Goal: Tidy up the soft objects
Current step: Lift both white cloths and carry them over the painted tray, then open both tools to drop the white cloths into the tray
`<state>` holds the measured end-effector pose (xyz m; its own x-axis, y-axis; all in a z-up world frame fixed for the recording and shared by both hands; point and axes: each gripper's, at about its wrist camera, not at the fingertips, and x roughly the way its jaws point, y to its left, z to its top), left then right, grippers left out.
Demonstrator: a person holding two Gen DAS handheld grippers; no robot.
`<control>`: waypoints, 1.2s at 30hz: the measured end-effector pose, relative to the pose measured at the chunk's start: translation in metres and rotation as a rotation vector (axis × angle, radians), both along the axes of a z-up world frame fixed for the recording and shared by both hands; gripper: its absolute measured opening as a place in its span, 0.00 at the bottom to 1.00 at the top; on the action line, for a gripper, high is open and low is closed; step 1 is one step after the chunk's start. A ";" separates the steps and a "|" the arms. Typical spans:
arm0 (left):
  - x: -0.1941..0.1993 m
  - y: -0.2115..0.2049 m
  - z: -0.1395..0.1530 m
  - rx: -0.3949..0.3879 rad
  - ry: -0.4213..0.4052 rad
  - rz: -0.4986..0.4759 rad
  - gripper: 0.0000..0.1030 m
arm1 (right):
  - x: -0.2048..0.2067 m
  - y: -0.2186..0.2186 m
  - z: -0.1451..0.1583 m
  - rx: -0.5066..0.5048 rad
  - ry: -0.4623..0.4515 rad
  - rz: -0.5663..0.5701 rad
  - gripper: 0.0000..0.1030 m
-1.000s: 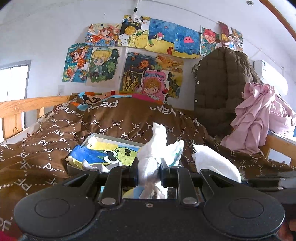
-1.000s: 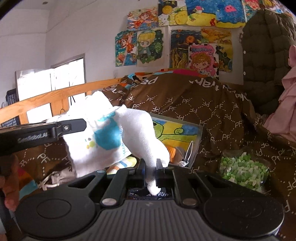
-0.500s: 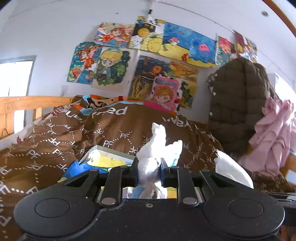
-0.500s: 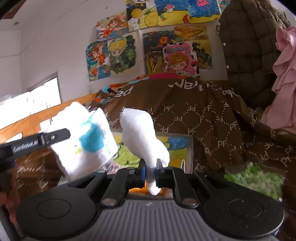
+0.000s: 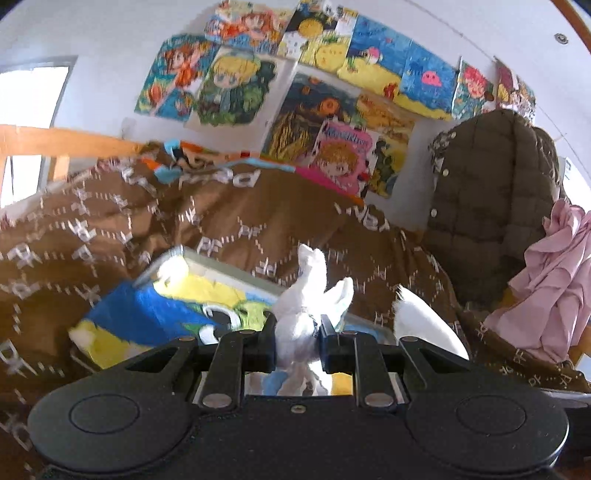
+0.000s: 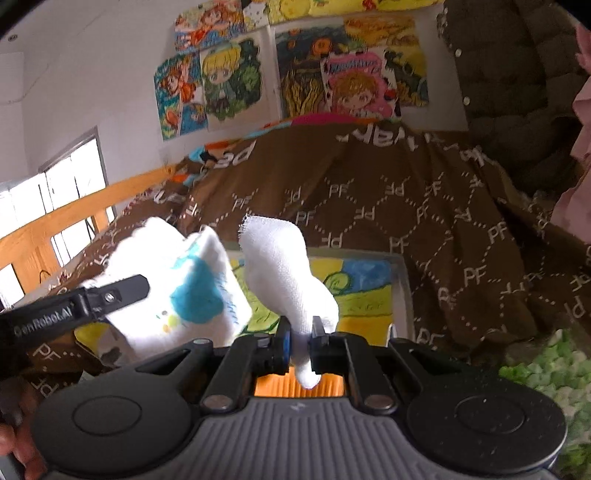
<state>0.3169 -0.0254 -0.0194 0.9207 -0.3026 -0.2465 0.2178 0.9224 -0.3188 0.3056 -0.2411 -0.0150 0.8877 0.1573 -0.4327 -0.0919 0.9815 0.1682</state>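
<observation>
White cotton cloth with a teal patch hangs stretched between both tools above the shallow tray with a colourful cartoon lining on the brown patterned quilt. Left gripper pinches one bunched end, right gripper clamps the other.

White cloth pinched aloft between both grippers.

White wall far side, covered w/ bright cartoon drawings. Wooden bed rail at left, daylit window behind it. Brown patterned blanket over bed. Dark quilted coat hangs right, pink cloth beside it.
</observation>
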 end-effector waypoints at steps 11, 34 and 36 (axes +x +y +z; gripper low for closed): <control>0.018 0.002 -0.015 -0.017 0.098 0.007 0.22 | 0.011 0.010 -0.012 -0.038 0.063 0.010 0.11; 0.021 -0.005 -0.020 0.061 0.183 0.030 0.47 | 0.011 0.005 -0.012 -0.040 0.065 -0.021 0.32; 0.020 -0.005 -0.019 0.063 0.187 0.034 0.51 | 0.010 0.003 -0.011 -0.038 0.061 -0.023 0.37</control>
